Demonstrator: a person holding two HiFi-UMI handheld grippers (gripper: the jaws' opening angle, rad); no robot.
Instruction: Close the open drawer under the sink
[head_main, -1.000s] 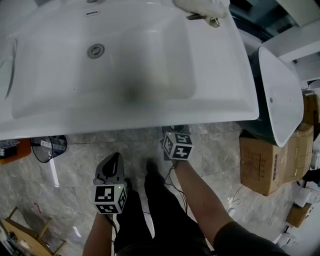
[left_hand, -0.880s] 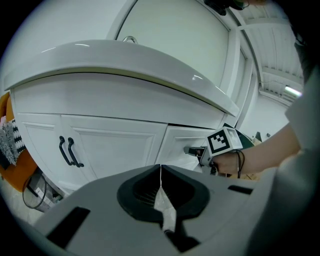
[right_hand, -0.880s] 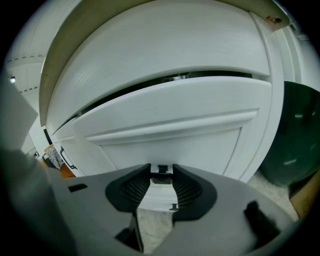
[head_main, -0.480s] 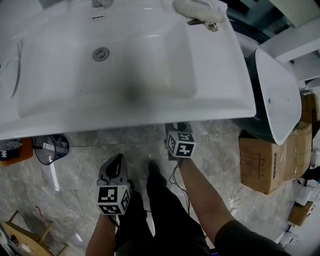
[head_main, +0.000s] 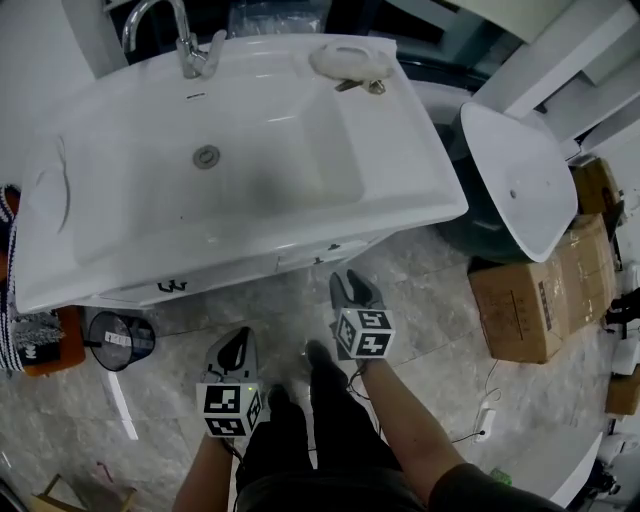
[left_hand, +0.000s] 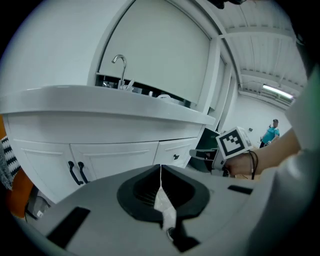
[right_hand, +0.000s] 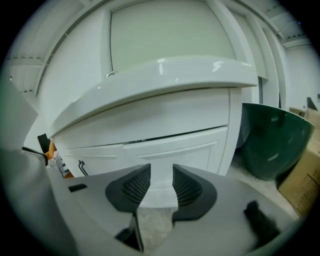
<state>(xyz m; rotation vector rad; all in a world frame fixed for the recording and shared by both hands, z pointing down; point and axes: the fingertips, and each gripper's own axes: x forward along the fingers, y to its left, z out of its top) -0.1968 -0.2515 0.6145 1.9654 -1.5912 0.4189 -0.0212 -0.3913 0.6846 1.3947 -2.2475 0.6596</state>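
The white sink (head_main: 110, 215) tops a white cabinet (left_hand: 115, 152). The drawer (right_hand: 175, 145) under its right part has a small black knob (left_hand: 176, 156); its front looks about flush with the cabinet face, with a thin dark line along the top. My right gripper (head_main: 350, 285) (right_hand: 161, 182) hangs a short way in front of the drawer, open, with nothing between its fingers. My left gripper (head_main: 233, 345) (left_hand: 160, 170) is lower and to the left, shut and empty, aimed at the two doors with black handles (left_hand: 76, 172).
A dark green basin stand with a white top (head_main: 510, 180) stands right of the cabinet, with cardboard boxes (head_main: 525, 300) beside it. A wire bin (head_main: 120, 340) and a striped cloth (head_main: 15, 300) are at the left. A faucet (head_main: 185, 40) rises at the sink's back. The person's legs (head_main: 310, 430) are on the marble floor.
Both grippers have drawn back from under the sink's rim and risen. The cabinet front, hidden by the sink before, now shows in the head view.
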